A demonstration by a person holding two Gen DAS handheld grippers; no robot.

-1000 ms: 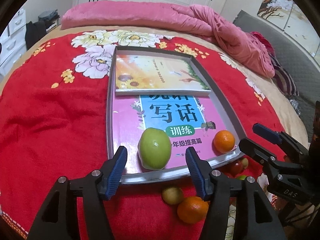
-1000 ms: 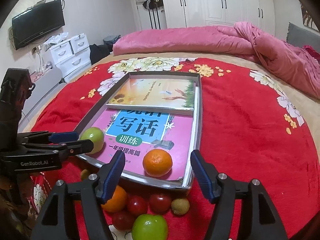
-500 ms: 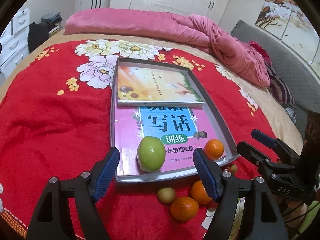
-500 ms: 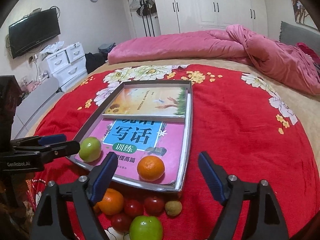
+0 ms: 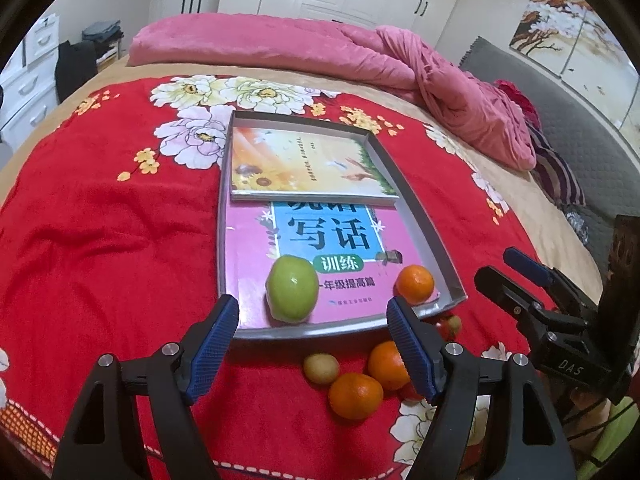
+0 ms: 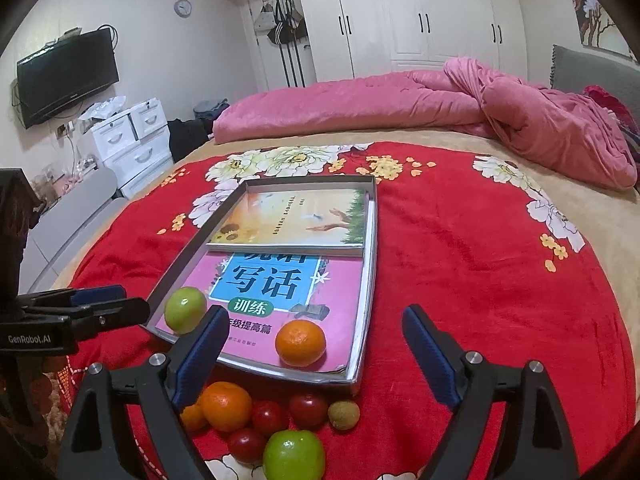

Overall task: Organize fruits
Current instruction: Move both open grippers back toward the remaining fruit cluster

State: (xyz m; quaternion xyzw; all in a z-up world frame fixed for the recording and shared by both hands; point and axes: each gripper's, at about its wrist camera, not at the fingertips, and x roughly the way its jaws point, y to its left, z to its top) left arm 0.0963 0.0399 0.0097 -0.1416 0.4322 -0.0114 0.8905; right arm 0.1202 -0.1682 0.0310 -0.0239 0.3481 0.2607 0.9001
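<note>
Resting just beyond our left gripper [image 5: 312, 330], whose blue ribbed pads gape empty, the smooth green apple [image 5: 293, 294] sits on a glossy pink book [image 5: 256, 264] in the shallow grey tray [image 5: 436, 256]. Our right gripper [image 6: 314, 354], jaws just widening and empty, faces the dimpled orange [image 6: 300, 342]. Loose fruit [image 6: 272, 420] crowds the red blanket [image 6: 480, 280] beneath it.

You're working under soft, even room light from overhead; colours read warm and saturated. Glare streaks the glossy wardrobe doors [image 6: 420, 12], and a small highlight sits on the green apple [image 5: 292, 294]. Shadows under the fruit are faint. Both views bow hard at the edges, with black vignette in the corners. Focus holds across the bed [image 6: 500, 280]; distant walls look slightly soft.
</note>
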